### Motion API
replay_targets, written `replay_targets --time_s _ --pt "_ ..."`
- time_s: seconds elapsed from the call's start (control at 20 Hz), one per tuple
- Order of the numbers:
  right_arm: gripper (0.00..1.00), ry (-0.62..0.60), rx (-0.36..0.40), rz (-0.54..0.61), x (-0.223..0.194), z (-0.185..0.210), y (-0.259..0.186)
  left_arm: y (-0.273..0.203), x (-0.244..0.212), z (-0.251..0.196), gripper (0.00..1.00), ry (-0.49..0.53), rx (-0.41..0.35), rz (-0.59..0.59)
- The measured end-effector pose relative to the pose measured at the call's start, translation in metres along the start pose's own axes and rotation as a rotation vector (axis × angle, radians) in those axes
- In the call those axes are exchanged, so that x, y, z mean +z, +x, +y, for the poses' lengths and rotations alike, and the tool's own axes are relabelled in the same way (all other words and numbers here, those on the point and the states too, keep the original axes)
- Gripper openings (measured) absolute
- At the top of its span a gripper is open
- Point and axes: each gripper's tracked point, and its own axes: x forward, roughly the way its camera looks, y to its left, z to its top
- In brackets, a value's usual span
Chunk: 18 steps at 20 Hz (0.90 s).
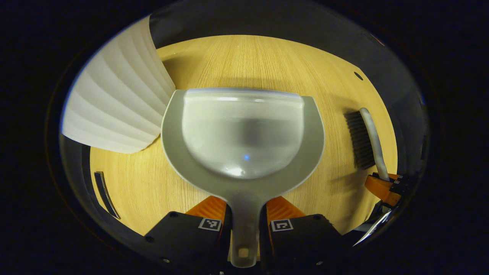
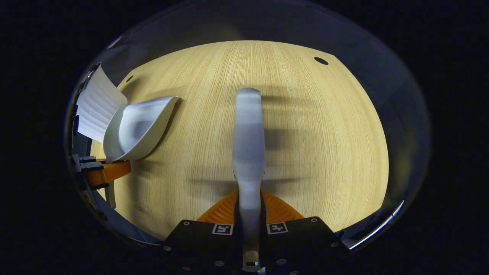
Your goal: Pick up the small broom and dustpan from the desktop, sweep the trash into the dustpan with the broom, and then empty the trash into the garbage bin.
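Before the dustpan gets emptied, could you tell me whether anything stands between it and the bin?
Nothing visible does: the dustpan, held in the left claw, sits right beside the white ribbed bin.

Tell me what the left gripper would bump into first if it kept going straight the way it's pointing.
Judging by the left gripper view, the left gripper would push the dustpan along the bare desktop toward its far edge; the white ribbed bin sits off left.

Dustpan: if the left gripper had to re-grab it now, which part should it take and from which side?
Take the dustpan by its narrow handle stub, coming from behind the scoop along the handle's line. The handle is slim and straight, fitting between the fingers, while the bowl is wide and rounded. The left gripper already holds it so, scoop mouth facing away, near the white ribbed bin.
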Motion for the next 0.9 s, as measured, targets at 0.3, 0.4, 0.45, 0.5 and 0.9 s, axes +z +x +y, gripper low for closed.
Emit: replay_targets --time_s 0.3,0.4,0.45,0.5,0.9 --pt "0.23 -0.015 0.036 0.052 -0.015 0.008 0.001 0.008 0.054 0.046 0.35 0.002 -0.017 0.011" --pt "0.26 -0.014 0.053 0.052 -0.015 0.011 0.001 0.007 0.078 0.063 0.37 0.021 -0.020 0.007" --pt "0.29 -0.010 0.062 0.053 -0.015 0.013 0.001 0.006 0.091 0.070 0.38 0.028 -0.033 0.003" --pt "0.33 -0.006 0.065 0.054 -0.015 0.013 0.001 0.006 0.104 0.078 0.43 0.036 -0.034 0.001" --pt "0.97 0.061 0.094 -0.085 0.013 0.015 -0.035 -0.045 0.159 0.140 1.00 0.099 -0.031 -0.118"
